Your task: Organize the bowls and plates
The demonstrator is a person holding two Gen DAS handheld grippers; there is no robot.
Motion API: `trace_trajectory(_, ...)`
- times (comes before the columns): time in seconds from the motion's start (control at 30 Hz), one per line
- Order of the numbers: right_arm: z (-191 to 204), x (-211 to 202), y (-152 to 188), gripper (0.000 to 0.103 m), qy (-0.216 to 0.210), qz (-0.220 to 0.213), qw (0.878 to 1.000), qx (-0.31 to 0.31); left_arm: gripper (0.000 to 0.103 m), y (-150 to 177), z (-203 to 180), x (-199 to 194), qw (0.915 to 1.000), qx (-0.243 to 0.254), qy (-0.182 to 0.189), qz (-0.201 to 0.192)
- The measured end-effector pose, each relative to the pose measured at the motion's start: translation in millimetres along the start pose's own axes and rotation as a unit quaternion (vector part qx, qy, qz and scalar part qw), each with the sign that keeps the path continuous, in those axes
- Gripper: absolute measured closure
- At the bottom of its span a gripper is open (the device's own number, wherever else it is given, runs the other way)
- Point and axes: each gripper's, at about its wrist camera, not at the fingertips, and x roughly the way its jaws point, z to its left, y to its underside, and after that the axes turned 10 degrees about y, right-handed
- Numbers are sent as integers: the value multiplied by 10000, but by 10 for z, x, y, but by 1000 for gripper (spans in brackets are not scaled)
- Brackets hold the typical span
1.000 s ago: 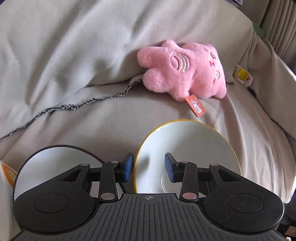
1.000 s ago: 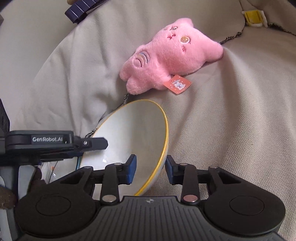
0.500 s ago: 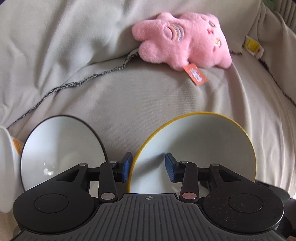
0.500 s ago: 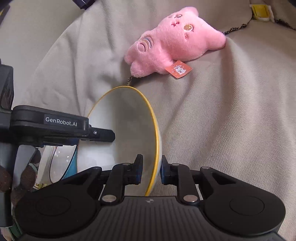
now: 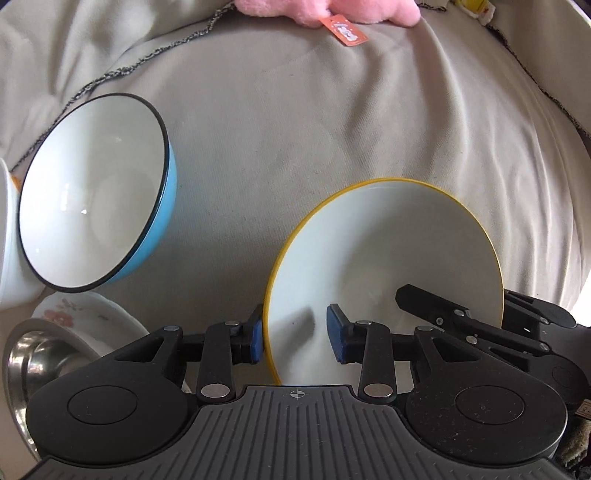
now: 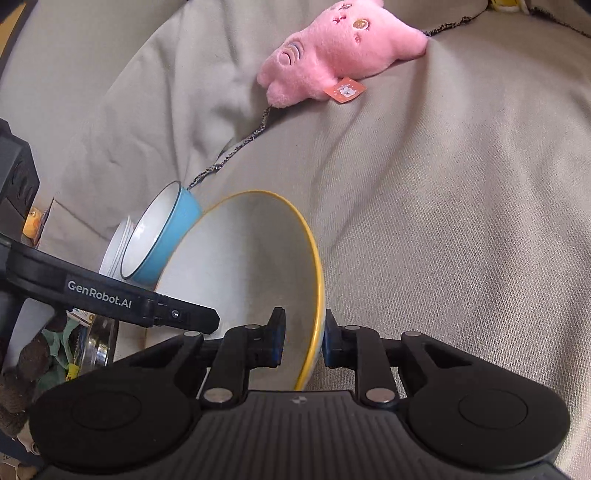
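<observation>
A white bowl with a yellow rim (image 5: 388,258) (image 6: 251,266) is tilted on the grey cloth. My right gripper (image 6: 301,343) is shut on its rim, one finger inside and one outside. My left gripper (image 5: 295,338) is open; its jaws straddle the bowl's near left rim without pinching it. A blue bowl with a white inside (image 5: 92,192) (image 6: 155,240) leans on its side to the left, against a white dish (image 5: 7,229).
A floral plate (image 5: 88,314) and a steel bowl (image 5: 33,362) lie at the lower left. A pink plush toy (image 6: 336,48) with an orange tag (image 5: 341,29) lies at the back. The grey cloth (image 6: 461,203) covers a soft cushioned surface.
My right gripper has closed on the yellow-rimmed bowl's rim. Both views have pulled back and tilted down; the blue bowl, floral plate and steel bowl have come into view.
</observation>
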Motion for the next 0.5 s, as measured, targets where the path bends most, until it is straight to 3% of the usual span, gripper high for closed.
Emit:
trace_trajectory(0.2,51,-114,26,80,8,-261,9994,-213,66,-3,124,-226,9988,-2,336,-361)
trace_trajectory(0.33,115,-322,-20,63,199,-787,9958,-430,66,-13,265,-610,9957,-81,492,-777)
trace_trajectory(0.43,185,-471,-105,62,521,-1167,9902,-566,65,-107,457,-892,9910,-146,213,-1313)
trace_trajectory(0.5,263,-500,-238,60,467,-1160,9900,-647,65,-185,615,-997,9877,-140,-127,-1550)
